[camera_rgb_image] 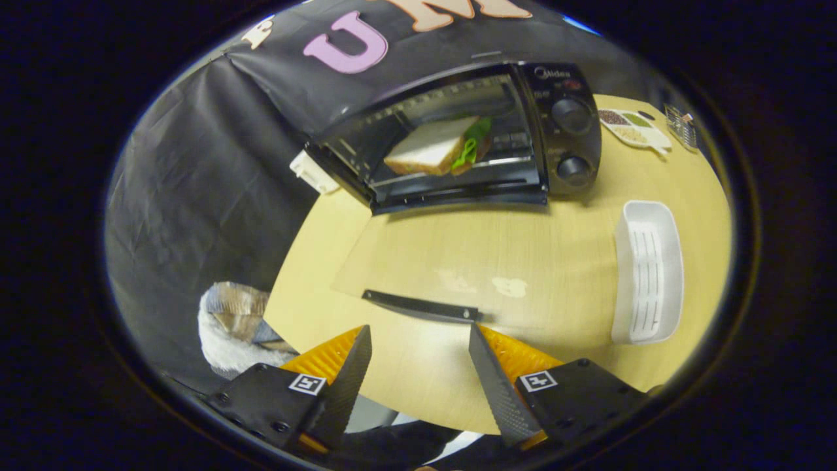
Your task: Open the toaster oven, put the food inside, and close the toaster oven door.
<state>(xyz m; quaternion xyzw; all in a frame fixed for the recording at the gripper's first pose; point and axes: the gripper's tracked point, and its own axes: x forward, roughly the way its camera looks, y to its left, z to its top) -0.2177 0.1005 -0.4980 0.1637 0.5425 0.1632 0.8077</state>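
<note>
A: Gripper view first. Gripper (418,340)?
B: Hovering above the near edge of the round wooden table (562,242), tilted down and pointed toward the far side. Fingers (350,376) spread wide apart, gripping nothing, only bare tabletop between them.

A: Just ahead of the tips?
B: Dark door handle (422,306), a slim bar lying left to right, slightly slanted, close to the right fingertip. Touching or not, cannot tell.

A: And the door?
B: Glass door (471,261) folded flat down over the table, see-through, stretching from the handle back to the toaster oven (458,131). Fully open.

A: Toaster oven's facing?
B: Far side of the table, mouth turned toward the gripper, long axis left to right. Two knobs (572,140) stacked on the right panel.

A: The food?
B: Sandwich (438,149) inside the cavity, resting on the rack, well beyond the fingers. Pale bread face up and tilted, green leaf poking out at the right end, long side running roughly left to right.

A: Anything else around?
B: White tray (647,275) to the right of the door, long axis near to far. Small sectioned dish (634,129) far right past the oven. Crumpled cloth bundle (229,324) off the table's left edge, near the left finger.
</note>
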